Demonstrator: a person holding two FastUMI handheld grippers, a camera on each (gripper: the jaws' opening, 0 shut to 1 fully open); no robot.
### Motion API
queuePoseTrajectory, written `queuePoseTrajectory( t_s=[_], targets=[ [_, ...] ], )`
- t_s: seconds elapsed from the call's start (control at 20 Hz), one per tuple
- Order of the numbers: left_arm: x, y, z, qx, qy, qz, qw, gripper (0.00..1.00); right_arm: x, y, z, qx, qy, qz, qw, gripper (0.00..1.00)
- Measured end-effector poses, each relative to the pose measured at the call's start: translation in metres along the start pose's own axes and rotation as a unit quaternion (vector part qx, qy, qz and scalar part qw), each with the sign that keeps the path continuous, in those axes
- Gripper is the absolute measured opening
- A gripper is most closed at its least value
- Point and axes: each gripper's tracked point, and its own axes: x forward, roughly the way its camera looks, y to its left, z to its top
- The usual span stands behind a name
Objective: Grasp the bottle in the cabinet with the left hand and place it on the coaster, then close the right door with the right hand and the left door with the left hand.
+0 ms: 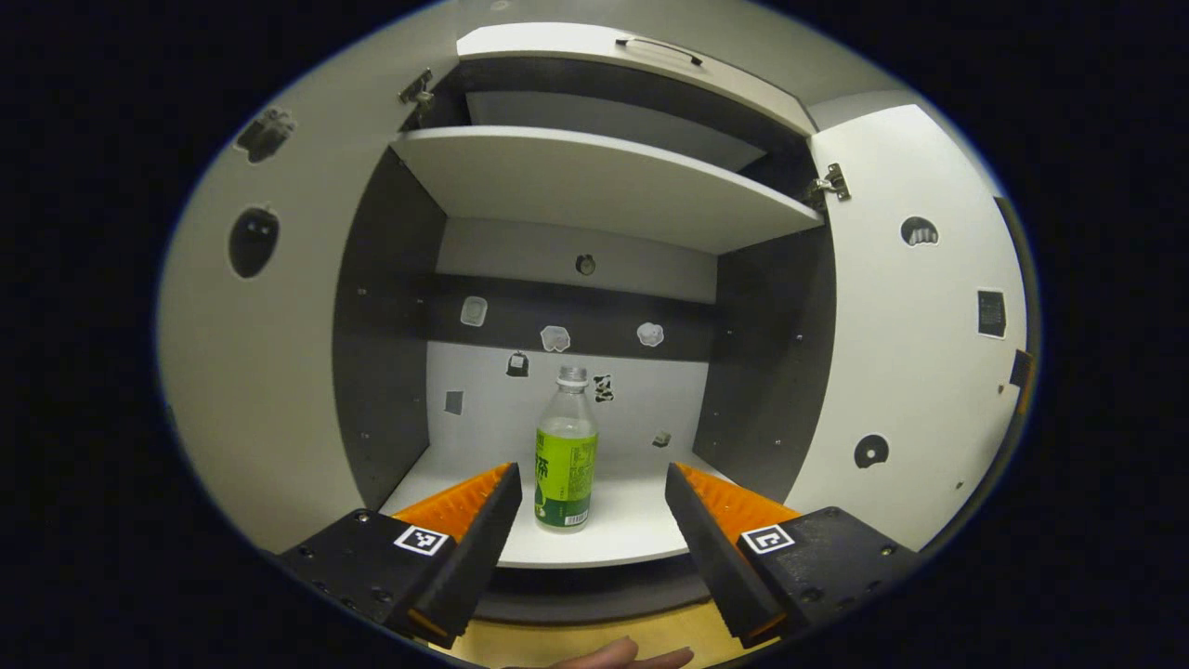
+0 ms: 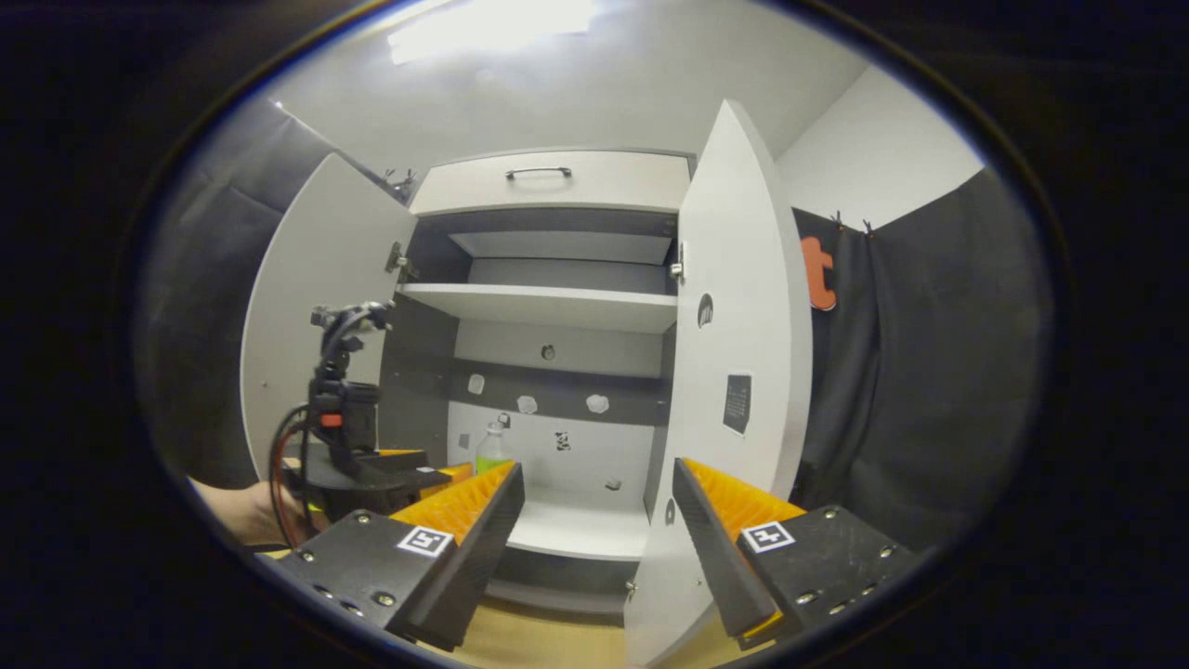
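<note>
Low in the centre of the left gripper view, my left gripper (image 1: pixel 590 502) hangs with jaws spread wide before the open cabinet (image 1: pixel 390 325), holding nothing. The bottle (image 1: pixel 566 455) stands upright on the bottom shelf (image 1: pixel 641 530), between my fingers and beyond their tips, untouched. In the right gripper view, my right gripper (image 2: pixel 599 502) also gapes wide and empty at bottom centre, the right door (image 2: pixel 743 372) standing open just ahead and the left door (image 2: pixel 316 316) swung out at left.
</note>
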Motion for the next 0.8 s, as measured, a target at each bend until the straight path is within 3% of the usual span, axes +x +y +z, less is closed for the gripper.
queuePoseTrajectory(
  t_s=[0.2, 0.4, 0.6, 0.65, 0.75, 0.8],
  targets=[
    [0.056, 0.014, -0.014, 0.017, 0.005, 0.014, 1.000, 0.99, 0.012, -0.011, -0.005, -0.014, 0.003, -0.017, 1.000, 0.97],
    [0.100, 0.019, -0.033, -0.016, 0.032, 0.009, 0.999, 0.99, 0.010, -0.019, -0.016, -0.025, 0.022, -0.026, 0.999, 0.97],
    [0.138, 0.035, -0.040, -0.009, 0.033, 0.026, 0.999, 0.99, 0.007, -0.020, -0.027, -0.047, 0.035, -0.026, 0.998, 0.96],
    [0.139, 0.035, -0.040, -0.009, 0.033, 0.028, 0.999, 0.98, 0.006, -0.020, -0.031, -0.048, 0.041, -0.029, 0.998, 0.96],
    [0.134, 0.034, -0.040, -0.005, 0.038, 0.023, 0.999, 0.81, 0.003, -0.018, -0.033, -0.045, 0.048, -0.032, 0.997, 0.97],
    [0.130, 0.031, -0.037, -0.008, 0.034, 0.019, 0.999, 0.80, -0.001, -0.017, -0.031, -0.041, 0.047, -0.031, 0.998, 0.96]
  ],
)
